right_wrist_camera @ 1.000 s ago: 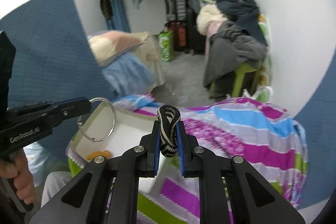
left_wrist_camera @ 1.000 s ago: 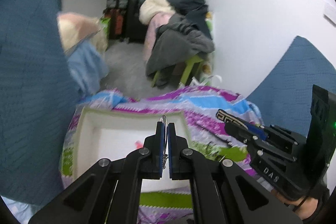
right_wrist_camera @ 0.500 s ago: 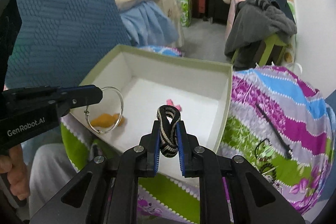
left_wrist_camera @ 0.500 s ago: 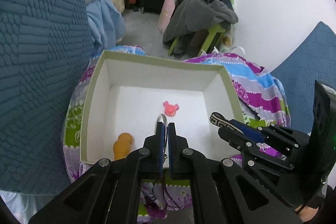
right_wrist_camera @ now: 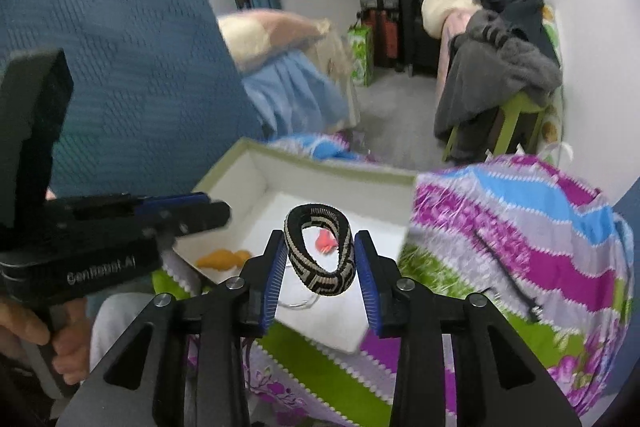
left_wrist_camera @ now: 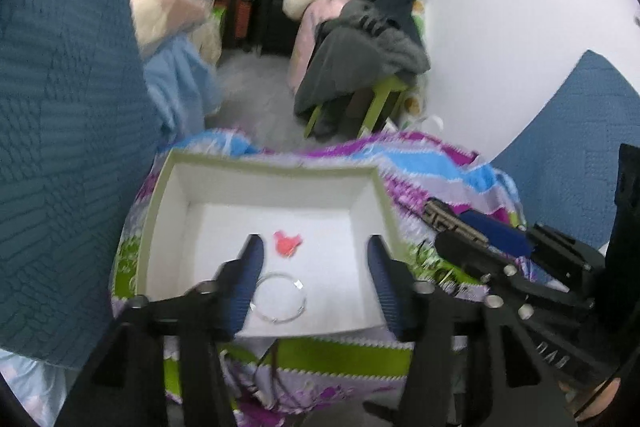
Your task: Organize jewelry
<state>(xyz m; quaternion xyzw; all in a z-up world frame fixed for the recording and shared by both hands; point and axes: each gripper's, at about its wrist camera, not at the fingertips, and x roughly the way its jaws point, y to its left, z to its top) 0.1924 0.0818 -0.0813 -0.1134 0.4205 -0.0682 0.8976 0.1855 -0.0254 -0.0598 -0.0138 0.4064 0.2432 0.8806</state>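
Note:
A white box with a green rim [left_wrist_camera: 264,163] [right_wrist_camera: 332,167] sits on a striped cloth. My left gripper [left_wrist_camera: 314,281] is open above it. A thin silver ring [left_wrist_camera: 280,297] lies on the box floor between the left fingers, near a small pink piece [left_wrist_camera: 286,243] [right_wrist_camera: 326,241]. An orange piece [right_wrist_camera: 222,259] lies in the box too. My right gripper [right_wrist_camera: 320,277] is open over the box's near corner. A black-and-beige woven band [right_wrist_camera: 320,255] sits loosely between its pads, no longer squeezed. The right gripper also shows in the left wrist view [left_wrist_camera: 480,251].
The striped purple, blue and green cloth [right_wrist_camera: 520,227] holds dark cords and small jewelry [right_wrist_camera: 508,283] to the right of the box. Blue quilted cushions [left_wrist_camera: 60,107] stand on the left and far right. Clothes piled on a green stool [left_wrist_camera: 360,67] lie beyond.
Both grippers opened. The silver ring left my left gripper and now lies in the box. The woven band has spread out between the right pads. Both views tilted up slightly.

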